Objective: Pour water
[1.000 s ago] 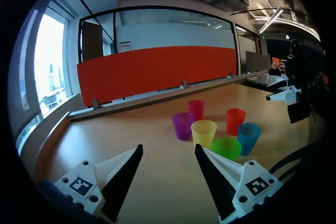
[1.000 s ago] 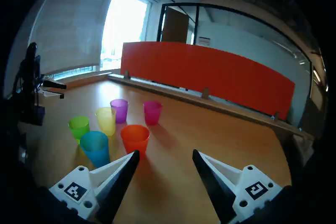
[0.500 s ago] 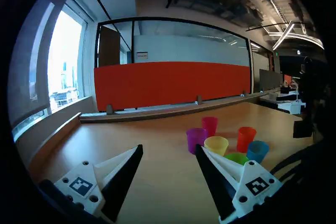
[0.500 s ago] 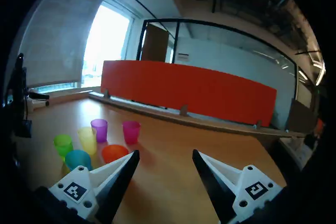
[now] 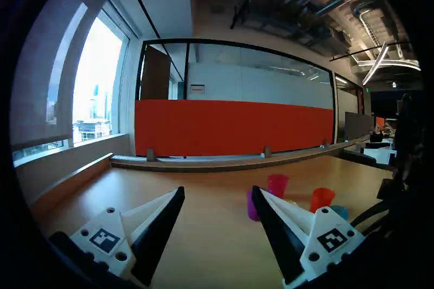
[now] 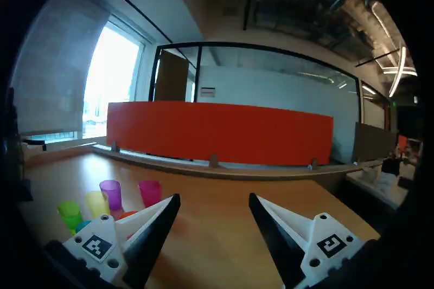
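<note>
Left claw (image 5: 217, 188) and right claw (image 6: 214, 196) gape empty; the right gripper view catches the green cup (image 6: 69, 214).

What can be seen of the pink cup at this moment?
The pink cup is a small tapered tumbler, wider at the rim, of what looks like translucent plastic. It stands upright, mouth up, on the wooden table. In the right gripper view it is just right of the purple cup, with a gap between them. Nothing but the table touches it. Whether it holds water cannot be told from this low angle.
</note>
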